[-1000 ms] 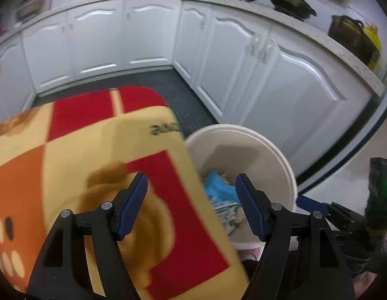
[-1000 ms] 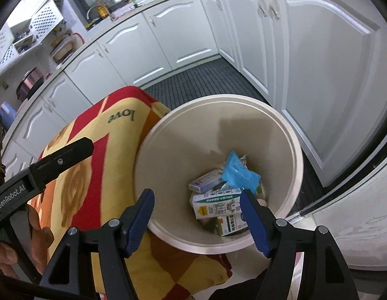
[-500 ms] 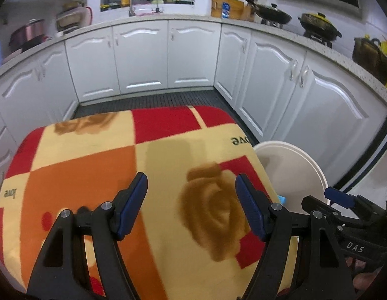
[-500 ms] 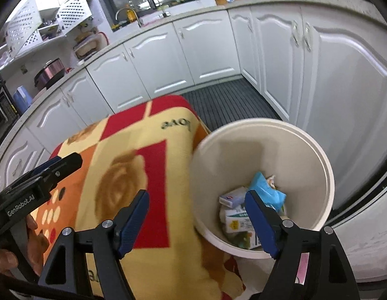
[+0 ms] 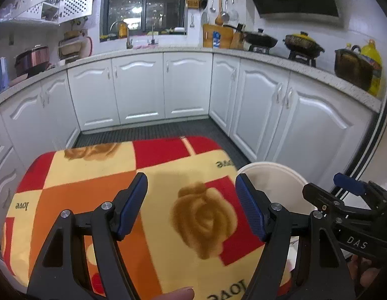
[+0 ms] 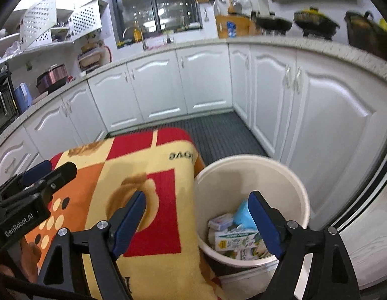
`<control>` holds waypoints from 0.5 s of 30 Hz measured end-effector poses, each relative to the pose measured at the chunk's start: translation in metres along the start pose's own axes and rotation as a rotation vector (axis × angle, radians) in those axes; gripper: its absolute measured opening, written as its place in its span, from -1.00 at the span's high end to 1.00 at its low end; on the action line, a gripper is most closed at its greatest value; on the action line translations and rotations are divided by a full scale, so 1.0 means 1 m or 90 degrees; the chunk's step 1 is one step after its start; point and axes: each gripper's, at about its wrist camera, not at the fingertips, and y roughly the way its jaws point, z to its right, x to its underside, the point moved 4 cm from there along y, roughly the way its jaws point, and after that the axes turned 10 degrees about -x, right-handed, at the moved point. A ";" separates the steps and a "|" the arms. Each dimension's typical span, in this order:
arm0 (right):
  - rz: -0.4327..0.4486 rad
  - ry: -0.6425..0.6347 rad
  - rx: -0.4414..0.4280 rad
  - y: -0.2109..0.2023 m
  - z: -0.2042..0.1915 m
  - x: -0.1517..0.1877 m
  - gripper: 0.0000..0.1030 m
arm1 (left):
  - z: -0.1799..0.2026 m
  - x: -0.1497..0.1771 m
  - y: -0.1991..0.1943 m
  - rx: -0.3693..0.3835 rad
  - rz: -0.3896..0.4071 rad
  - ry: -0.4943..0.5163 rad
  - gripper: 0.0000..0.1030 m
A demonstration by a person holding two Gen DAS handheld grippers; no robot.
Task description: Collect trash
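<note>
A cream round bin [image 6: 250, 165] stands on the floor right of a table, holding a blue wrapper [image 6: 243, 211], a green-and-white carton [image 6: 233, 240] and other small boxes. My right gripper [image 6: 197, 222] hangs above the bin's near left rim, its jaws opening with nothing between them. My left gripper [image 5: 192, 205] is open and empty over the table's red, orange and yellow cloth [image 5: 93, 187]. The bin's rim [image 5: 268, 166] shows right of it, with the right gripper's body [image 5: 343, 212] beyond. The left gripper's body [image 6: 33, 187] appears at the left of the right wrist view.
White cabinets [image 5: 141, 90] curve round the kitchen under a speckled counter [image 5: 305, 68] with pots and a yellow bottle. A dark ribbed floor mat [image 6: 218, 135] lies between table and cabinets. A fingertip [image 5: 178, 293] shows at the lower edge.
Both grippers have risen and tilted upward, so the counter and window came into view. The left one swung from the bin toward the cloth. The right gripper's jaws have spread wider.
</note>
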 end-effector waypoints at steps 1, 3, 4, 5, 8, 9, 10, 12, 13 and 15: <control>0.013 -0.005 0.006 -0.007 -0.001 -0.003 -0.63 | 0.002 -0.002 -0.004 0.009 0.006 -0.003 -0.40; 0.033 -0.009 0.018 -0.019 -0.002 -0.008 -0.69 | 0.007 -0.005 -0.011 0.021 0.015 -0.009 -0.40; 0.044 -0.009 0.024 -0.025 -0.001 -0.011 -0.75 | 0.008 -0.006 -0.014 0.023 0.019 -0.010 -0.40; 0.053 -0.009 0.028 -0.030 -0.001 -0.012 -0.77 | 0.010 -0.007 -0.017 0.027 0.024 -0.012 -0.40; 0.088 -0.009 0.038 -0.049 0.000 -0.018 -0.81 | 0.015 -0.011 -0.025 0.031 0.035 -0.012 -0.40; 0.097 -0.010 0.041 -0.055 0.000 -0.020 -0.82 | 0.016 -0.011 -0.027 0.033 0.038 -0.012 -0.40; 0.105 -0.012 0.044 -0.060 -0.001 -0.021 -0.84 | 0.017 -0.013 -0.030 0.034 0.043 -0.012 -0.40; 0.115 -0.017 0.055 -0.067 -0.002 -0.023 -0.88 | 0.019 -0.015 -0.034 0.034 0.049 -0.013 -0.40; 0.119 -0.020 0.060 -0.070 -0.002 -0.024 -0.89 | 0.018 -0.016 -0.036 0.034 0.054 -0.015 -0.40; 0.126 -0.022 0.068 -0.075 -0.002 -0.025 -0.89 | 0.017 -0.017 -0.040 0.031 0.059 -0.018 -0.40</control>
